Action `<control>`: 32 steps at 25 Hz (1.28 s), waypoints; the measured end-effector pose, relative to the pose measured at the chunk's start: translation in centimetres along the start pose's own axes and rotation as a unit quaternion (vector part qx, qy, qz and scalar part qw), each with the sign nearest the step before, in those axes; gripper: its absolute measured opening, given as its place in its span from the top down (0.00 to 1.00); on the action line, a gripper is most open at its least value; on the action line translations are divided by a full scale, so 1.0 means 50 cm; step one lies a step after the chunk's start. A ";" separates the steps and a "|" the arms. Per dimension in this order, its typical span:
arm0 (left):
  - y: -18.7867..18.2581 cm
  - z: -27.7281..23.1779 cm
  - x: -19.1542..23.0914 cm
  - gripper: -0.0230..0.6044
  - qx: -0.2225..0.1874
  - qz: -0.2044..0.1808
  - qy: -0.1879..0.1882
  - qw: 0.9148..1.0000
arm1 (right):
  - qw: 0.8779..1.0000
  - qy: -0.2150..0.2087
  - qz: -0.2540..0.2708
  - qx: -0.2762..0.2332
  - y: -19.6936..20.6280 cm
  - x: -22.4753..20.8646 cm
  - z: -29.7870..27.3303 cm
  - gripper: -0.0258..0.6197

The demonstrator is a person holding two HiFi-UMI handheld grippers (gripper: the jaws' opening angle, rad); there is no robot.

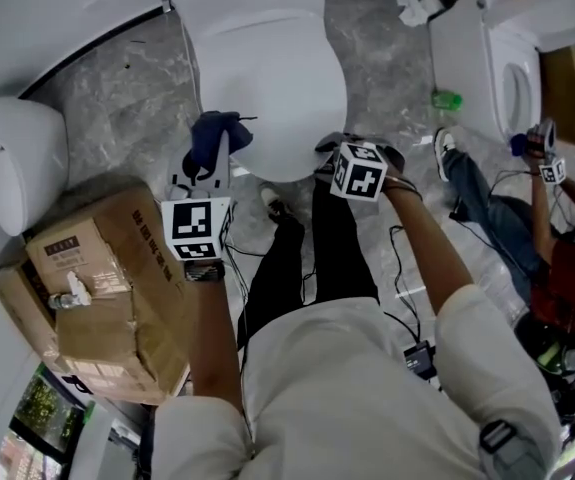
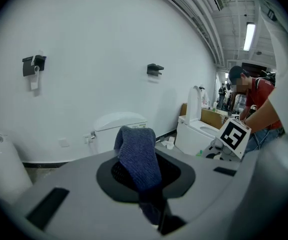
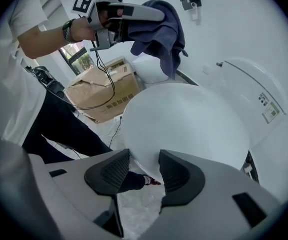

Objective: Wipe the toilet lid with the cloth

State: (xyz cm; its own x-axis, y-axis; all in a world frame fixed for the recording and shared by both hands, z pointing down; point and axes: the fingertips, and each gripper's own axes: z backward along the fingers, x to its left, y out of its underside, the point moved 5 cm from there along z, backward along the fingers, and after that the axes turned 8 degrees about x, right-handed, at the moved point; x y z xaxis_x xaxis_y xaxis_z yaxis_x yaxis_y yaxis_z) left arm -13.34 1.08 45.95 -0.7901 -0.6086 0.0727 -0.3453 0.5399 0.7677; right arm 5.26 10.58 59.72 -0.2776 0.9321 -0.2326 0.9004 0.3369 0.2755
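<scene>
The white oval toilet lid (image 1: 267,78) lies closed at upper centre of the head view. The left gripper (image 2: 145,179) pinches the dark blue knitted cloth (image 2: 137,156) above the lid's lower-left edge. The right gripper (image 3: 142,168) is spread and empty at the lid's front edge. Risk: wiping friction may pull the loosely hanging cloth out of the pinch, and the spread gripper may knock the lid.

Grey marbled floor (image 1: 127,108) carries the toilet (image 1: 267,78), a cardboard box (image 1: 117,278), crumpled paper (image 1: 415,8)

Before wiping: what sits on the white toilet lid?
The white toilet lid is bare; a dark blue knitted cloth in the left claw hangs over its edge, hiding that patch.
</scene>
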 end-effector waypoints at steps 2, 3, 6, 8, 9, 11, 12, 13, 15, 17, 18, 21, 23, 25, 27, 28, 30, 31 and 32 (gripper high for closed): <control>0.014 -0.010 -0.004 0.89 -0.002 0.004 0.001 1.000 | 1.000 0.005 -0.004 0.010 0.012 0.013 -0.026 0.64; 0.022 -0.015 -0.004 0.89 -0.003 0.006 0.001 1.000 | 1.000 0.009 -0.008 0.014 0.018 0.019 -0.039 0.64; 0.050 -0.026 0.000 0.89 0.006 0.011 0.003 1.000 | 0.999 0.015 -0.023 0.022 0.027 0.033 -0.078 0.64; 0.068 -0.035 0.005 0.89 0.014 0.015 0.004 1.000 | 0.999 0.012 -0.045 0.021 0.036 0.033 -0.102 0.64; 0.077 -0.040 0.007 0.89 0.019 0.017 0.003 1.000 | 0.998 0.010 -0.062 0.016 0.042 0.030 -0.114 0.65; 0.092 -0.052 0.012 0.89 0.025 0.021 0.001 0.999 | 0.995 0.009 -0.101 0.001 0.055 0.020 -0.140 0.70; 0.099 -0.057 0.016 0.89 0.026 0.023 0.000 0.999 | 0.993 0.008 -0.118 -0.005 0.060 0.016 -0.154 0.73; 0.105 -0.063 0.018 0.89 0.028 0.025 0.000 0.999 | 0.991 0.006 -0.132 -0.006 0.065 0.013 -0.168 0.73; 0.120 -0.072 0.020 0.89 0.039 0.029 0.002 0.999 | 0.988 0.001 -0.154 0.003 0.073 0.011 -0.195 0.73; 0.132 -0.082 0.022 0.89 0.045 0.031 0.004 0.998 | 0.987 0.001 -0.162 0.018 0.077 0.009 -0.220 0.73; 0.135 -0.087 0.022 0.89 0.044 0.031 0.005 0.999 | 0.986 0.003 -0.164 0.024 0.078 0.007 -0.232 0.73; 0.148 -0.100 0.024 0.89 0.047 0.032 0.005 0.998 | 0.984 0.016 -0.176 0.029 0.077 0.005 -0.267 0.73; 0.157 -0.109 0.027 0.89 0.052 0.035 0.005 0.998 | 0.983 0.020 -0.181 0.035 0.081 0.005 -0.291 0.70; 0.168 -0.114 0.028 0.89 0.060 0.038 0.005 0.997 | 0.982 0.019 -0.184 0.039 0.084 0.006 -0.303 0.69; 0.180 -0.117 0.031 0.89 0.067 0.037 0.002 0.997 | 0.981 0.018 -0.192 0.036 0.086 0.007 -0.306 0.69; 0.182 -0.119 0.034 0.89 0.066 0.036 0.001 0.997 | 0.980 0.018 -0.196 0.034 0.086 0.010 -0.307 0.69; 0.182 -0.127 0.037 0.89 0.065 0.035 0.001 0.997 | 0.979 0.019 -0.200 0.032 0.087 0.015 -0.308 0.69; 0.182 -0.134 0.039 0.89 0.066 0.036 0.002 0.997 | 0.979 0.020 -0.199 0.032 0.087 0.015 -0.307 0.69; 0.183 -0.143 0.043 0.89 0.067 0.036 0.003 0.997 | 0.979 0.021 -0.199 0.032 0.087 0.015 -0.305 0.69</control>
State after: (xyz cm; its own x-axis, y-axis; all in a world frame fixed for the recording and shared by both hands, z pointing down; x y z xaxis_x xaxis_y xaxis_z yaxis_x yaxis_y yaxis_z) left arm -14.56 0.54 57.69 -0.8122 -0.5689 0.1295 -0.3527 0.6555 0.6677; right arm 3.85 14.77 74.97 -0.6237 0.7333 -0.2708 0.7361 0.6675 0.1120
